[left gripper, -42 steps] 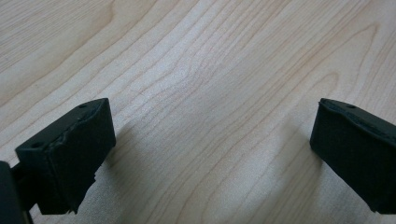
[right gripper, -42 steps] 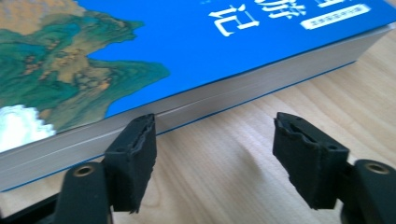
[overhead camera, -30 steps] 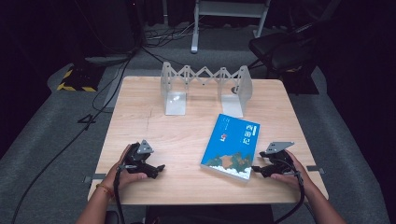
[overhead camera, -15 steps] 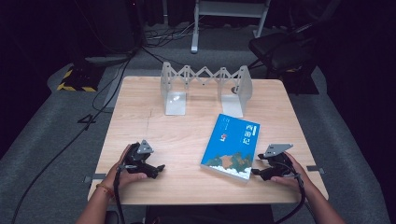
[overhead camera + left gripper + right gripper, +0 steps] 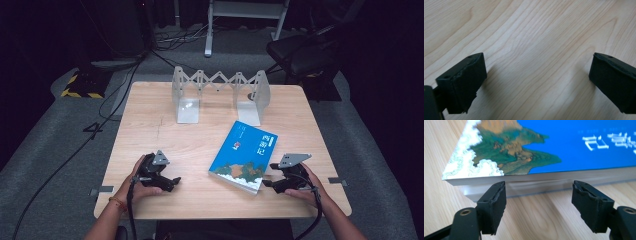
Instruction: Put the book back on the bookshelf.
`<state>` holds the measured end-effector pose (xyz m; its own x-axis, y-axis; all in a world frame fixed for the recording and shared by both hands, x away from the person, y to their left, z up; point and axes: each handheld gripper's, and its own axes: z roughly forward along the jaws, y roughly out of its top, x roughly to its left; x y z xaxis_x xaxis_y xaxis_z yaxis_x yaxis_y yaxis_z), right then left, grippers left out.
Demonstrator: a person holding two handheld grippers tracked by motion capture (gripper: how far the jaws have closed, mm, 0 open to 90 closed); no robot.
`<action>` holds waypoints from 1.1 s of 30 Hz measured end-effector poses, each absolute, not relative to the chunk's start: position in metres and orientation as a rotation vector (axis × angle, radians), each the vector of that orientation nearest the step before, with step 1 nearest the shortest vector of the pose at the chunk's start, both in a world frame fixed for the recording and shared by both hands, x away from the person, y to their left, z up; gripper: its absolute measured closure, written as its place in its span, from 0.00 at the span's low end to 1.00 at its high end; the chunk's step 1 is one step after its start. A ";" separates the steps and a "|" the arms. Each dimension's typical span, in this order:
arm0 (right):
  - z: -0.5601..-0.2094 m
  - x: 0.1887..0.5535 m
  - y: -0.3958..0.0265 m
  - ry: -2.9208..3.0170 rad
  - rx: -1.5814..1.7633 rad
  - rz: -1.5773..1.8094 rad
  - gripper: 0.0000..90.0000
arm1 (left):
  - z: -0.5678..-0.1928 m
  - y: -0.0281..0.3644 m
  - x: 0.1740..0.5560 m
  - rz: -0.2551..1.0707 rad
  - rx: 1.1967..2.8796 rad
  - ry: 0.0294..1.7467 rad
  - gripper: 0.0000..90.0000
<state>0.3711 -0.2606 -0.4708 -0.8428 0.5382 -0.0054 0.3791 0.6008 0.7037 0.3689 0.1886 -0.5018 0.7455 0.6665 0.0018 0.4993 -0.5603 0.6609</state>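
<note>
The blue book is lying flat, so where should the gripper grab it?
Probably the page edge of the blue book, coming in low from the side nearest the right gripper. It lies flat on the table, so only its thin edge offers a grip, and the open jaws already face it.

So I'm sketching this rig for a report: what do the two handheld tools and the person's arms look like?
Both are black, each with a grey three-cornered plate on top and a black cable trailing back. The left tool and right tool have two blocky black jaws with worn, ragged pads. Forearms are bare of sleeves; the left wrist wears a thin band.
</note>
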 end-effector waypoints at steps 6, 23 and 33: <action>-0.464 0.371 -0.244 2.597 0.772 1.068 0.31 | -0.496 0.159 0.364 0.315 2.330 0.772 0.19; -0.443 0.377 -0.218 2.544 0.791 1.101 0.30 | -0.461 0.036 0.341 0.332 2.274 0.391 0.22; -0.438 0.383 -0.211 2.522 0.827 1.138 0.28 | -0.472 0.012 0.345 0.379 2.244 0.445 0.30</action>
